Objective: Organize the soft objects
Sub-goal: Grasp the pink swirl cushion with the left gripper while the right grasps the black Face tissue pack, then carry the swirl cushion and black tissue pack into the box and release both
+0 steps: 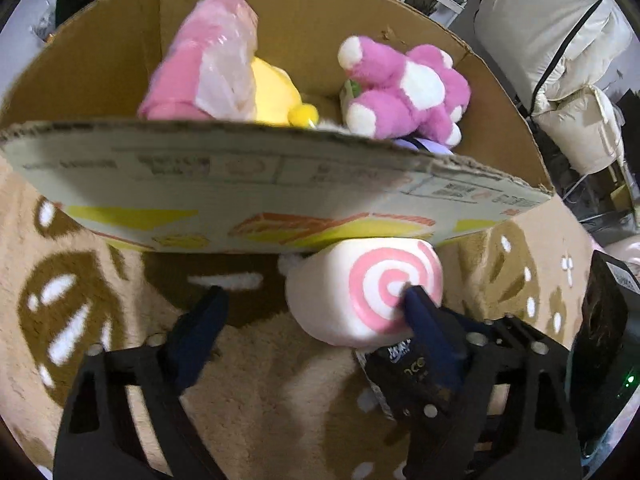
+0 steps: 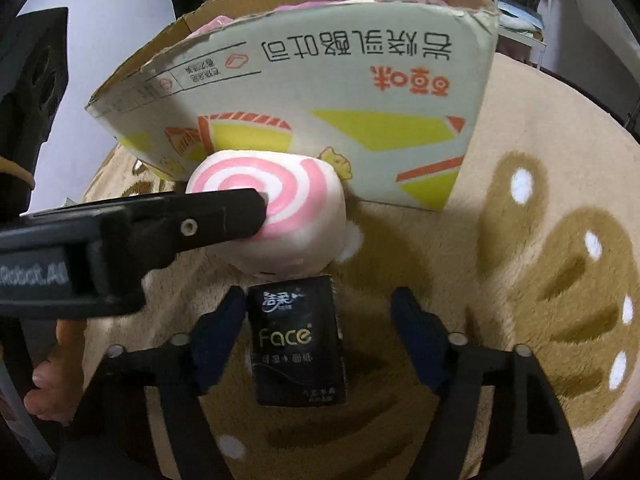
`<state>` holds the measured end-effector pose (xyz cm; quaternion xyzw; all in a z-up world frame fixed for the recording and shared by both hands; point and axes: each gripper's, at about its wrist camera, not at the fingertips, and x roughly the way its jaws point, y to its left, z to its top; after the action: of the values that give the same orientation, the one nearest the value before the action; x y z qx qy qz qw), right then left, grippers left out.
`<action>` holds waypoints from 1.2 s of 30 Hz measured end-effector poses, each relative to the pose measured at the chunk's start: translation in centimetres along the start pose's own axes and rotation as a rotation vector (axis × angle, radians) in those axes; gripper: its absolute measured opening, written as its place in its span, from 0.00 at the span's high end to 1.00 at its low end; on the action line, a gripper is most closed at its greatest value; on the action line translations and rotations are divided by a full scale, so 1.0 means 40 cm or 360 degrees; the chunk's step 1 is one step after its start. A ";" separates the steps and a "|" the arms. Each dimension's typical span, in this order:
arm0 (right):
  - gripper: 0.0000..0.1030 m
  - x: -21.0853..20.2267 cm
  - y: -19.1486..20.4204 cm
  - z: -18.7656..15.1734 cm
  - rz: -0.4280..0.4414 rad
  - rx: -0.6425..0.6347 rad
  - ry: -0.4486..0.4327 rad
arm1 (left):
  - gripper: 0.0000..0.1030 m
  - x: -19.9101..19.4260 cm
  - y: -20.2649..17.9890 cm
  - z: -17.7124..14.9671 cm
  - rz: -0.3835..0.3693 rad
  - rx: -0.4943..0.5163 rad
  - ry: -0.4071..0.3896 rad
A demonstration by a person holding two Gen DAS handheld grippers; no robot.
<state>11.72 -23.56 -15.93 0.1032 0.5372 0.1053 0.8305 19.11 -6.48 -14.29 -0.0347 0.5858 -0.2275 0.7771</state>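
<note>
A cardboard box [image 1: 256, 184] stands on the rug and holds a pink-and-white plush bear [image 1: 404, 88], a pink bagged plush [image 1: 204, 56] and a yellow plush [image 1: 276, 92]. A white plush roll with a pink swirl [image 1: 368, 288] lies on the rug against the box front; it also shows in the right wrist view [image 2: 288, 216]. My left gripper [image 1: 312, 300] is open, its right finger touching the swirl face. My right gripper [image 2: 320, 312] is open around a black tissue pack [image 2: 298, 344] lying just in front of the roll.
A beige rug with brown leaf shapes [image 2: 552, 264] covers the floor. White padded bags [image 1: 560, 40] stand at the back right. The left gripper's body [image 2: 120, 232] crosses the left of the right wrist view.
</note>
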 end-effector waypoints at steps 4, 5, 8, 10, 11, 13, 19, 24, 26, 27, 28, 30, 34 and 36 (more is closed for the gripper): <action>0.53 0.003 0.008 0.000 0.0043 -0.0023 0.0027 | 0.57 0.006 -0.007 -0.009 -0.0117 -0.0007 0.0023; 0.54 0.002 0.012 -0.001 0.0034 -0.0034 0.0025 | 0.61 0.005 -0.014 -0.011 -0.0080 0.0006 0.0009; 0.55 -0.004 0.019 -0.004 0.0000 -0.0052 0.0008 | 0.71 -0.001 -0.029 -0.016 -0.0056 0.0050 -0.0013; 0.55 -0.010 0.020 -0.007 -0.0036 -0.0049 -0.0012 | 0.74 -0.006 -0.028 -0.016 -0.0066 0.0033 -0.0022; 0.55 -0.019 0.009 -0.011 -0.0048 -0.0036 -0.0027 | 0.74 -0.012 -0.030 -0.018 -0.0048 0.0040 -0.0034; 0.55 -0.027 -0.002 -0.010 -0.0065 -0.0006 -0.0052 | 0.75 -0.026 -0.036 -0.027 -0.0005 0.0070 -0.0067; 0.56 -0.066 -0.009 0.007 -0.0091 0.0014 -0.0146 | 0.75 -0.088 -0.040 -0.050 0.0113 0.0101 -0.0167; 0.56 -0.119 -0.023 0.017 -0.0091 0.0020 -0.0241 | 0.75 -0.169 -0.045 -0.081 0.0208 0.0149 -0.0320; 0.56 -0.162 -0.046 0.015 -0.0081 0.0025 -0.0285 | 0.75 -0.203 -0.050 -0.092 0.0231 0.0162 -0.0390; 0.56 -0.169 -0.043 0.018 -0.0082 0.0026 -0.0312 | 0.75 -0.228 -0.053 -0.099 0.0246 0.0164 -0.0442; 0.56 -0.180 -0.039 0.019 -0.0083 0.0025 -0.0338 | 0.75 -0.245 -0.057 -0.102 0.0258 0.0167 -0.0479; 0.56 -0.209 -0.038 0.024 -0.0075 0.0024 -0.0397 | 0.75 -0.287 -0.058 -0.113 0.0292 0.0179 -0.0563; 0.56 -0.260 -0.020 0.030 -0.0055 0.0019 -0.0514 | 0.75 -0.363 -0.053 -0.125 0.0328 0.0166 -0.0725; 0.56 -0.280 -0.006 0.040 -0.0044 0.0008 -0.0571 | 0.75 -0.388 -0.047 -0.122 0.0359 0.0151 -0.0792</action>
<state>8.70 -27.10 -5.62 0.1150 0.3821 0.0723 0.9141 10.76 -0.99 -1.33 0.0123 0.3657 -0.1512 0.9183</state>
